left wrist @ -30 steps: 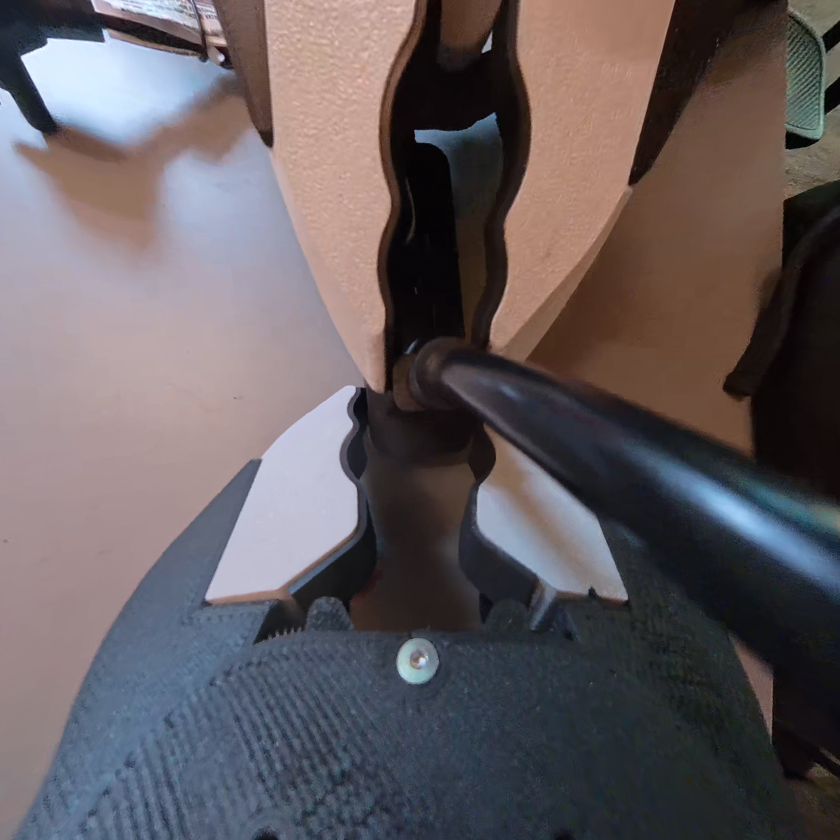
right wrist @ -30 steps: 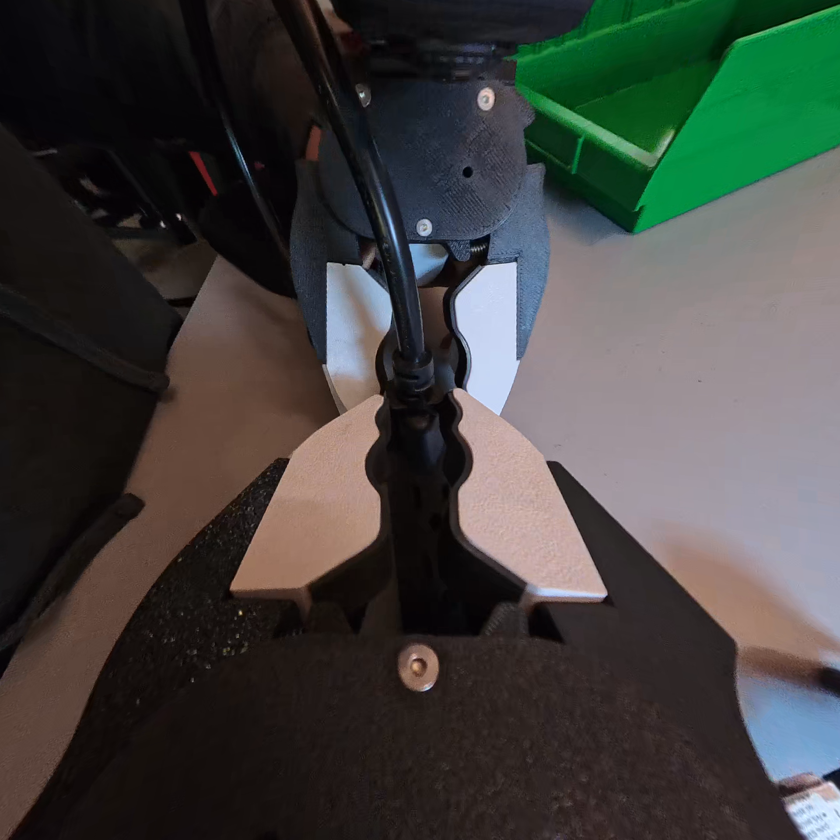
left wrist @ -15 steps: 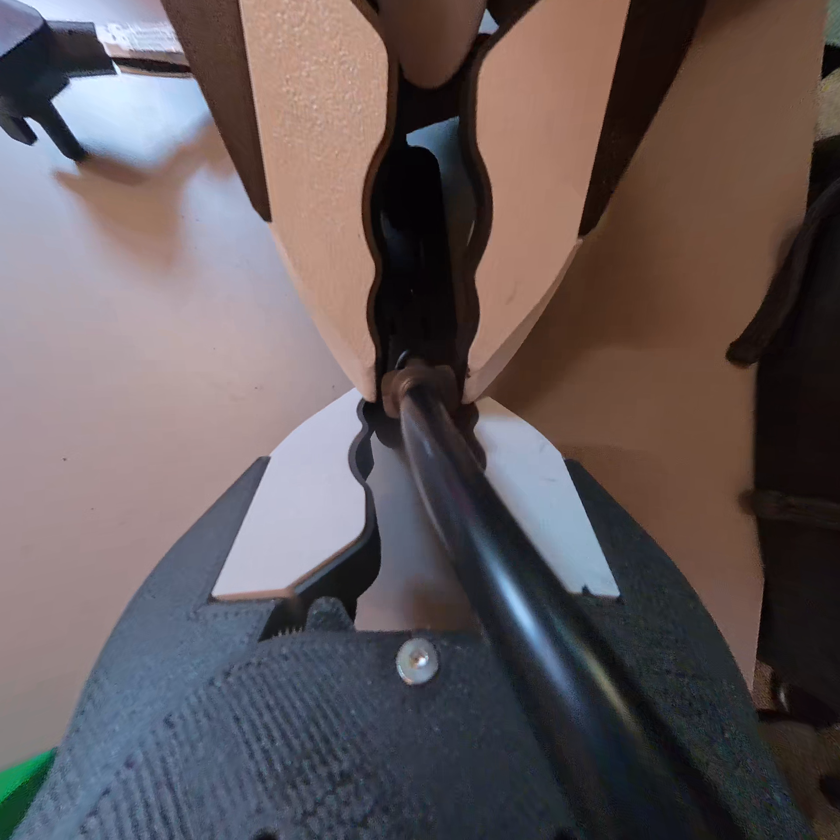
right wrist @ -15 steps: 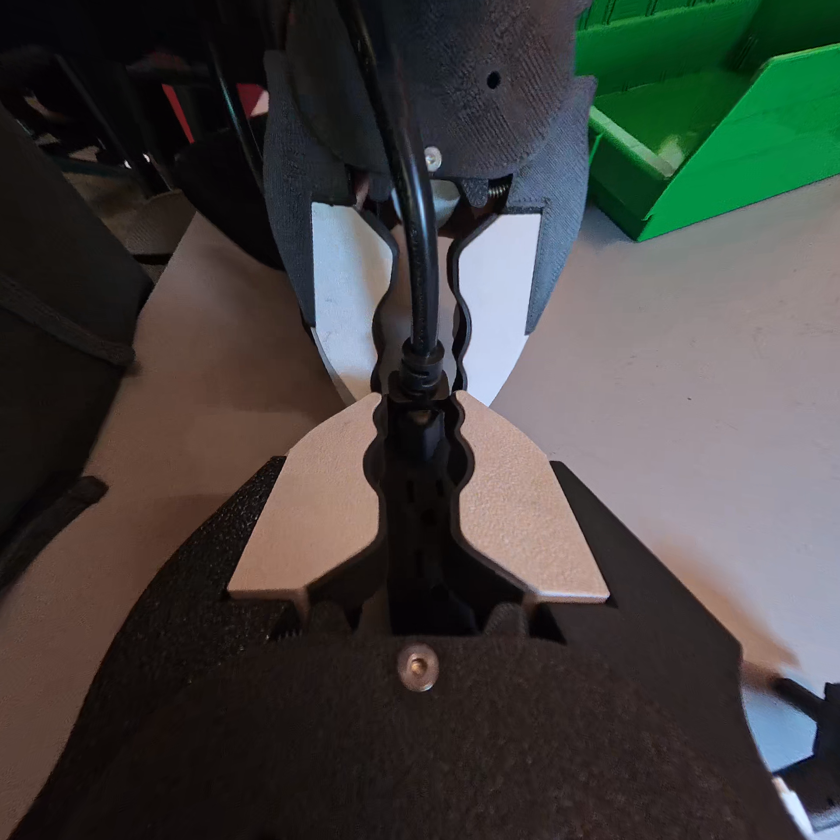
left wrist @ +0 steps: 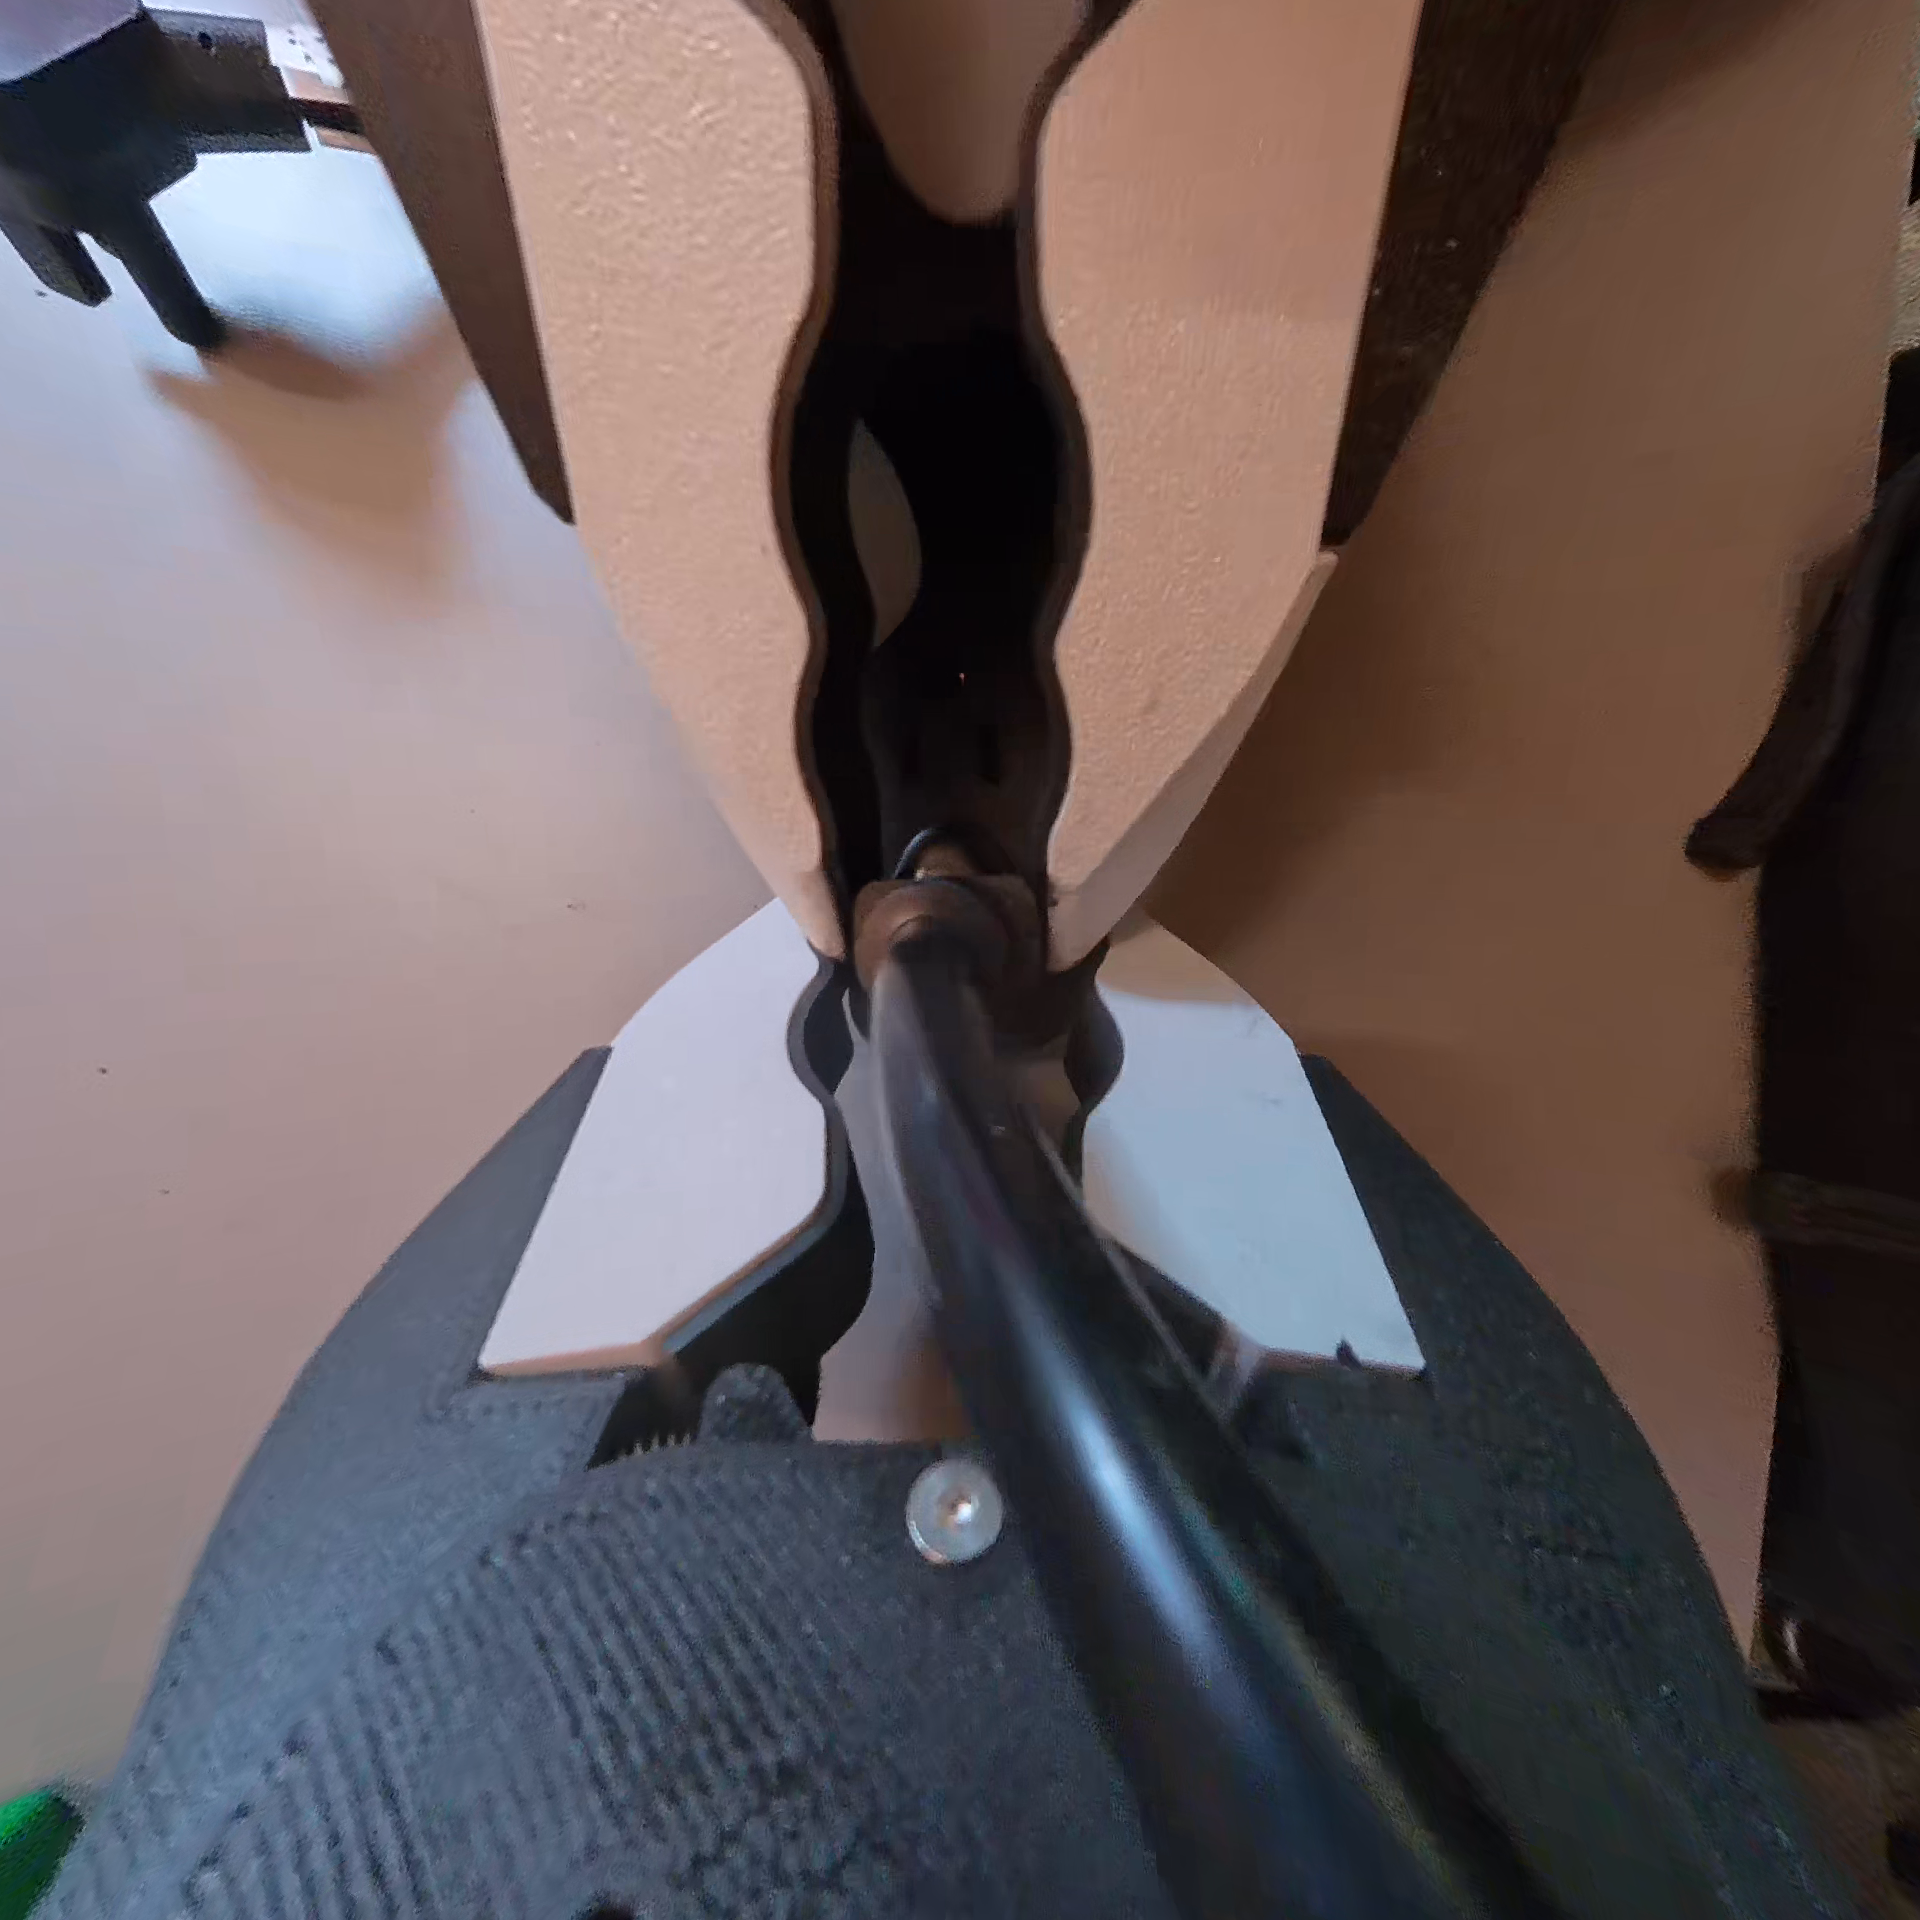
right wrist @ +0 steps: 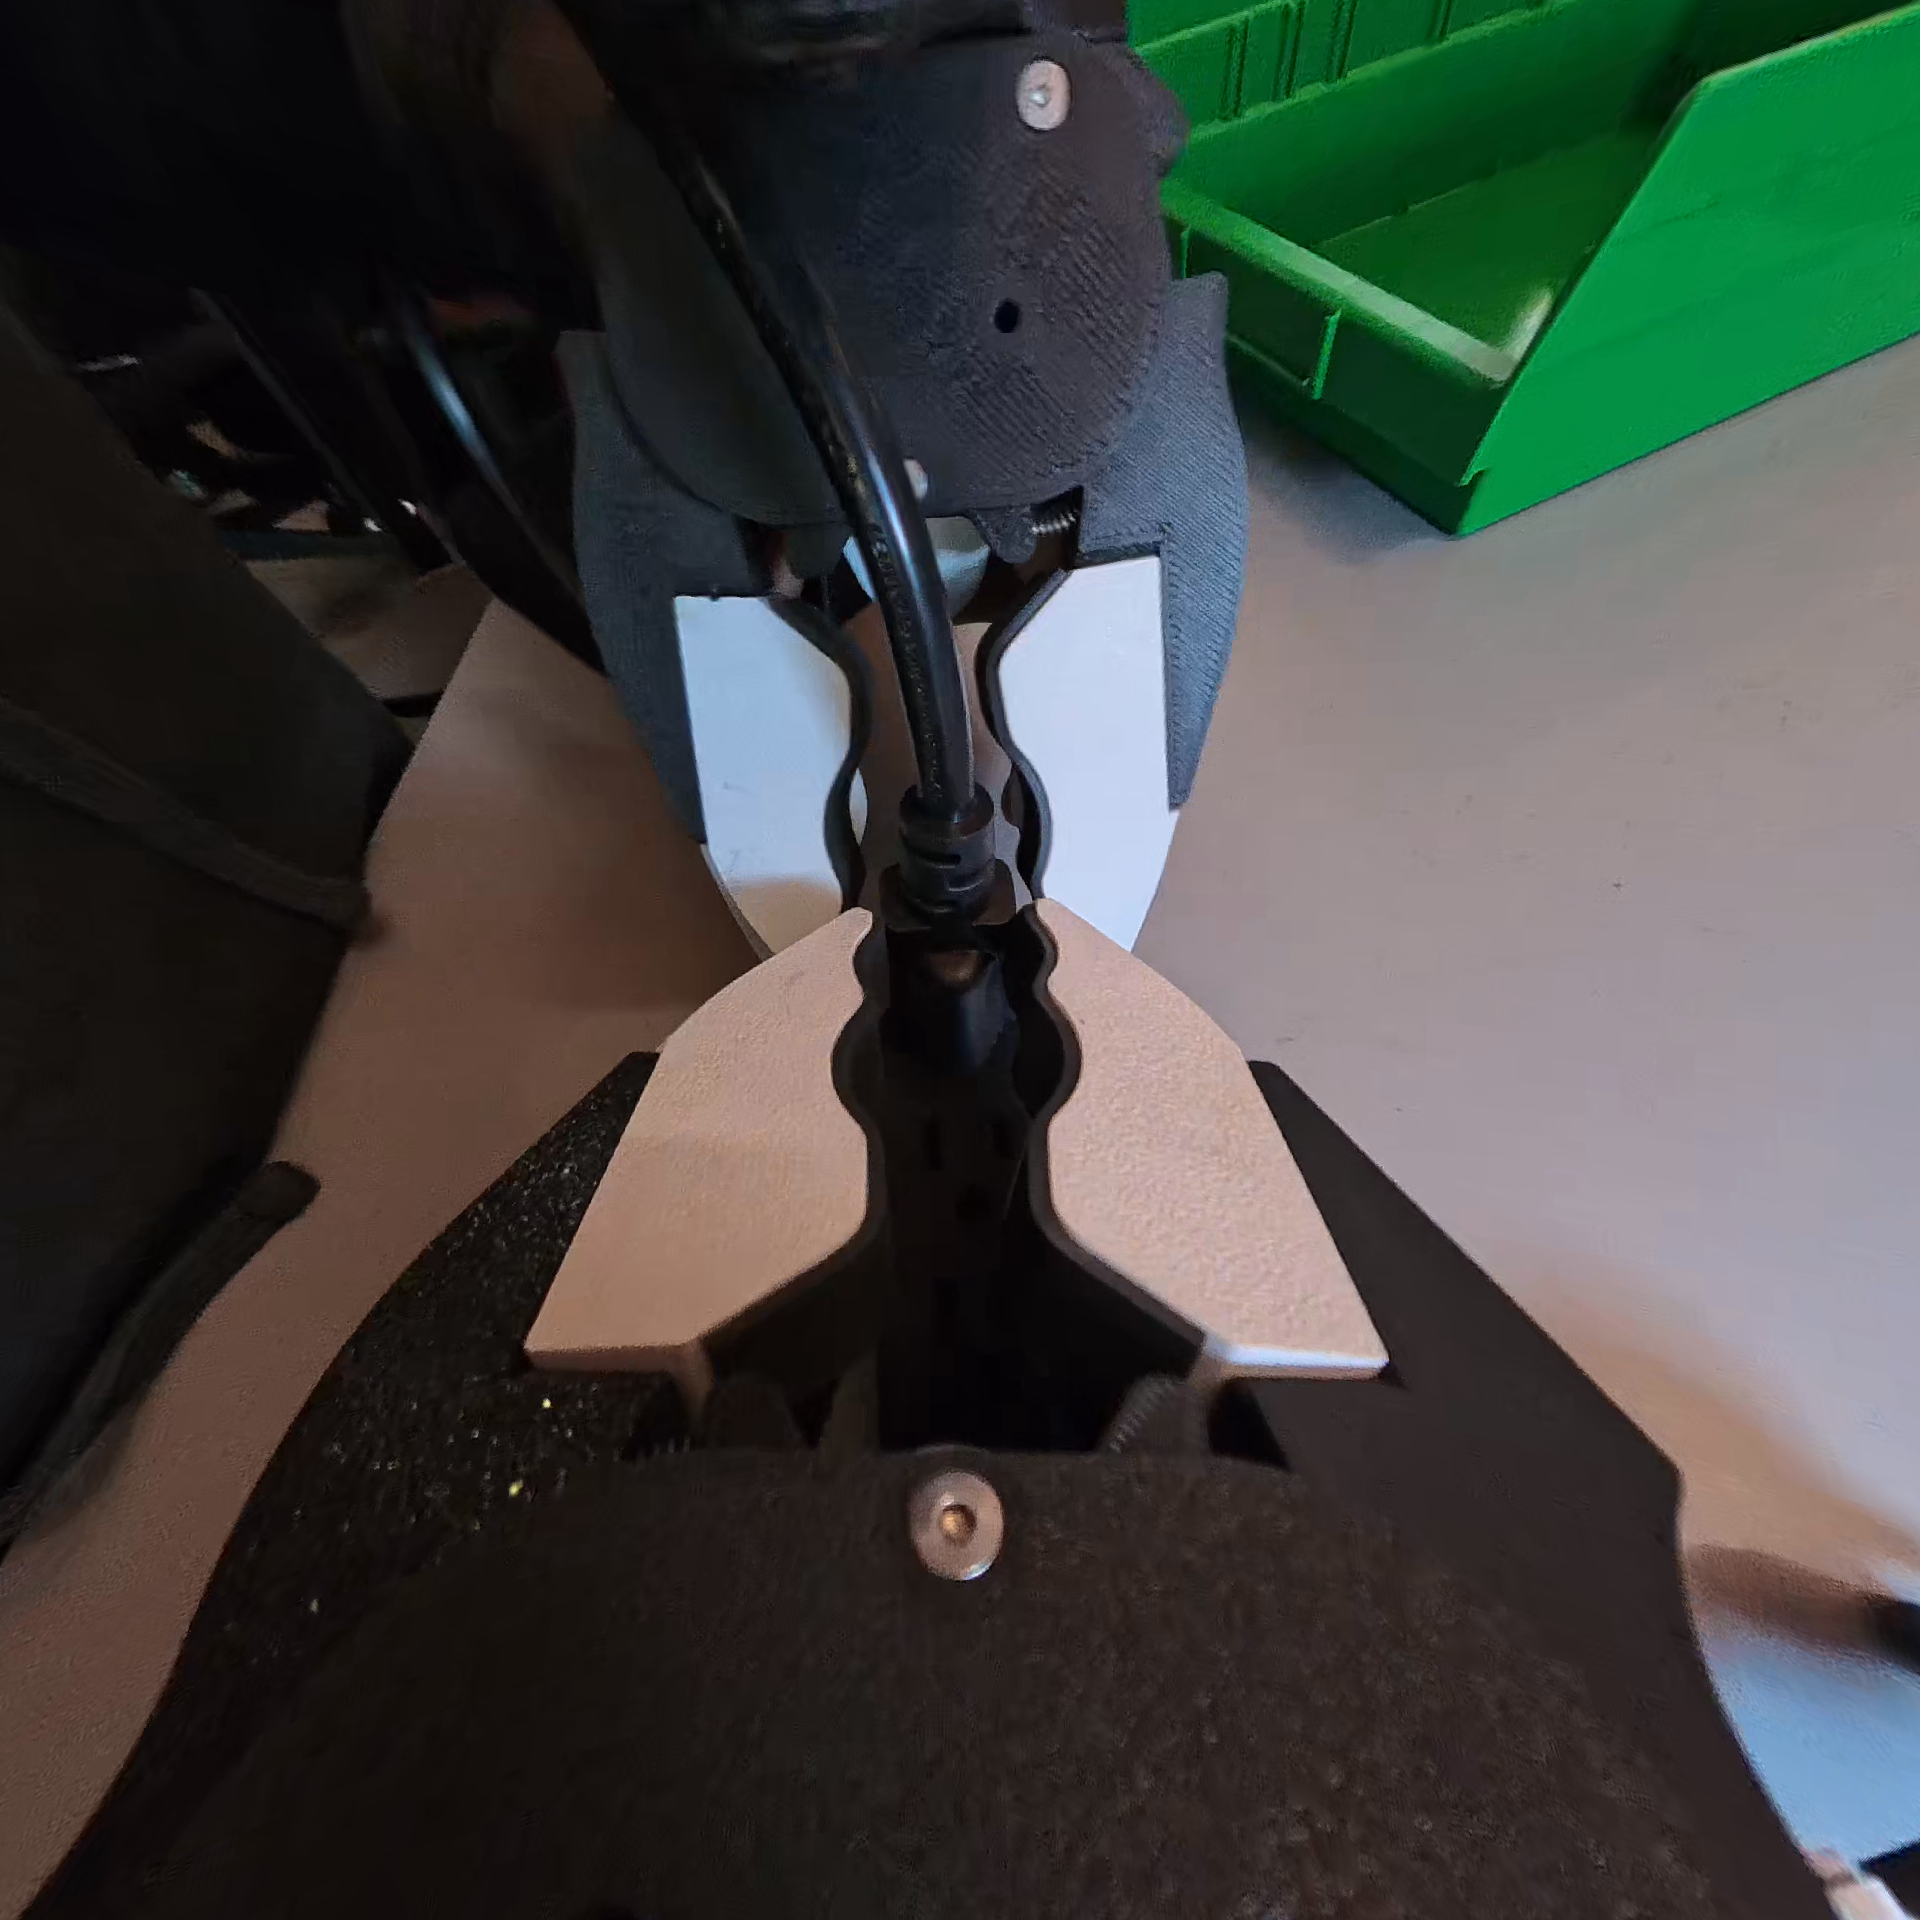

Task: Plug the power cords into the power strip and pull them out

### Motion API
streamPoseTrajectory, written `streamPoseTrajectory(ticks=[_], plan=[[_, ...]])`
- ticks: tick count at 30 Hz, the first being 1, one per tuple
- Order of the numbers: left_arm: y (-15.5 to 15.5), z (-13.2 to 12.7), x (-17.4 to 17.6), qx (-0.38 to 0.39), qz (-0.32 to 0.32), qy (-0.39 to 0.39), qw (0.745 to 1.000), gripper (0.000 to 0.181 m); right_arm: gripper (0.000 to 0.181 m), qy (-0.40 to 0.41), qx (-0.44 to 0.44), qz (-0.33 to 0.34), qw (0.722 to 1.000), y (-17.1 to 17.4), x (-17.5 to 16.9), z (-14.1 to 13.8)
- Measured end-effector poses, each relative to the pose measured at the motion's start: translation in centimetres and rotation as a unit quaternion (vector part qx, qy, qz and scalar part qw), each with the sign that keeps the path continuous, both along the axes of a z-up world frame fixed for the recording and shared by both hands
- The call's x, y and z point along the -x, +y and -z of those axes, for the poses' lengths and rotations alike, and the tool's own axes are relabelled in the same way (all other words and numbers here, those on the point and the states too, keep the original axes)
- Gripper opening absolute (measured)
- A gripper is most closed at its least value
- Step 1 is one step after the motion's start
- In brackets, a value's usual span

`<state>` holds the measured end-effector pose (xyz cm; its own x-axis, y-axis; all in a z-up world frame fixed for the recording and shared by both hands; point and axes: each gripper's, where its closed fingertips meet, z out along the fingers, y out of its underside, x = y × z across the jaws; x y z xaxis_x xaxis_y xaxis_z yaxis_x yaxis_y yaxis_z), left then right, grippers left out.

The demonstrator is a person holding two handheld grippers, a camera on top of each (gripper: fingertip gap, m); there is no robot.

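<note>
The pale surface (right wrist: 1558,935) carries a green bin (right wrist: 1558,260) towards its far right corner. Both grippers meet tip to tip above its left edge. The right gripper (right wrist: 951,925) has its jaws clenched on the black power strip (right wrist: 956,1164), a rigid, slotted bar that looks light enough to lift and is best gripped across its narrow sides. The left gripper (left wrist: 951,987) appears clamped on the plug (right wrist: 940,852), seated at the strip's end. The cord (right wrist: 914,623) arches back over it. It looks springy and smooth, so I would grip the hard plug body, not the cable.
</note>
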<state>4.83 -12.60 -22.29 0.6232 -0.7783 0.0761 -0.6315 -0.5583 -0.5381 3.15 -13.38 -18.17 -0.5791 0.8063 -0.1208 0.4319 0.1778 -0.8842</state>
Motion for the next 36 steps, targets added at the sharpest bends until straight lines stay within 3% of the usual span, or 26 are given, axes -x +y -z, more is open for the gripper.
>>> streamPoseTrajectory(ticks=[4, 9, 14, 19, 22, 27, 30, 34, 36], plan=[[-0.2, 0.1, 0.0, -0.017, 0.025, 0.002, 1.000, 0.042, 0.019, 0.035, -0.064, 0.022, 0.997, -0.5, -0.2, -0.2], [0.1, 0.0, -0.2, -0.026, -0.014, -0.009, 1.000, 0.041, 0.019, -0.013, 0.047, 0.002, 0.999, 0.2, 0.0, -0.3], [-0.1, 0.1, 0.1, -0.041, 0.012, -0.005, 0.999, 0.043, 0.018, 0.033, -0.070, 0.020, 0.997, -0.6, 0.0, -0.3], [0.3, 0.0, -0.1, -0.037, -0.019, -0.014, 0.999, 0.042, 0.020, -0.011, 0.024, 0.000, 1.000, 0.3, 0.2, -0.3], [0.0, 0.1, 0.1, -0.040, 0.012, -0.008, 0.999, 0.043, 0.019, 0.016, -0.082, 0.018, 0.996, -0.5, 0.2, -0.4], [0.3, 0.2, -0.1, -0.029, -0.009, 0.010, 0.999, 0.043, 0.020, -0.001, -0.009, -0.021, 1.000, 0.1, 0.1, -0.3], [-0.1, 0.2, -0.1, -0.033, 0.025, 0.006, 0.999, 0.043, 0.019, 0.015, -0.092, 0.016, 0.995, -0.6, 0.0, -0.5], [0.6, 0.2, -0.5, -0.031, -0.012, 0.010, 0.999, 0.042, 0.020, -0.005, 0.006, -0.033, 0.999, 0.4, -0.3, -0.4], [0.2, 0.2, -0.5, -0.035, 0.010, 0.000, 0.999, 0.043, 0.019, 0.005, -0.019, -0.007, 1.000, -0.2, -0.4, -0.5]])
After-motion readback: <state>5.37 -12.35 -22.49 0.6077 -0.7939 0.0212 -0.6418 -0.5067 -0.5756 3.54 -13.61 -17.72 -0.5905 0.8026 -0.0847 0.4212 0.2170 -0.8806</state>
